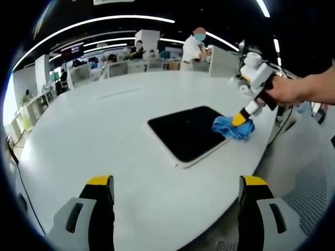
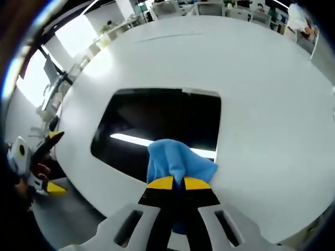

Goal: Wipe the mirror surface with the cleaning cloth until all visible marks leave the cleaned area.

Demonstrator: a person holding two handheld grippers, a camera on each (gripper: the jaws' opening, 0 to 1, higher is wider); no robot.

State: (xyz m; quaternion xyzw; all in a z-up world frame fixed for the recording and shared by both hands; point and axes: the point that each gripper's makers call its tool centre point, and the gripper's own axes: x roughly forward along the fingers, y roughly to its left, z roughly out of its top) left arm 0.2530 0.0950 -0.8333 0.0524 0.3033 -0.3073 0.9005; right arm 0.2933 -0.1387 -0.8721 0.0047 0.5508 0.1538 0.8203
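Right hand-held gripper [image 2: 178,183] clenched on blue cleaning cloth [image 2: 175,159], at mirror [image 2: 157,117] edge on counter [image 1: 104,136]. Left hand-held gripper [image 1: 175,191] released, idle. Wiping apparently just begun; marks indiscernible.

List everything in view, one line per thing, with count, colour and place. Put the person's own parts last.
Mirror: one, dark glass in a pale frame, flat on the table near its edge.
Cleaning cloth: one, blue, on the mirror's near edge, pinched in the right gripper.
Table: one, white, rounded, under the mirror.
Office desks and chairs: several, pale, behind the table.
People: a few, in the background by the desks.
Ceiling lights: several long white strips overhead.
Right gripper: one, yellow-tipped black jaws, closed on the cloth.
Left gripper: one, yellow-tipped jaws, apart, above the table edge.
Hand: one, holding the right gripper.
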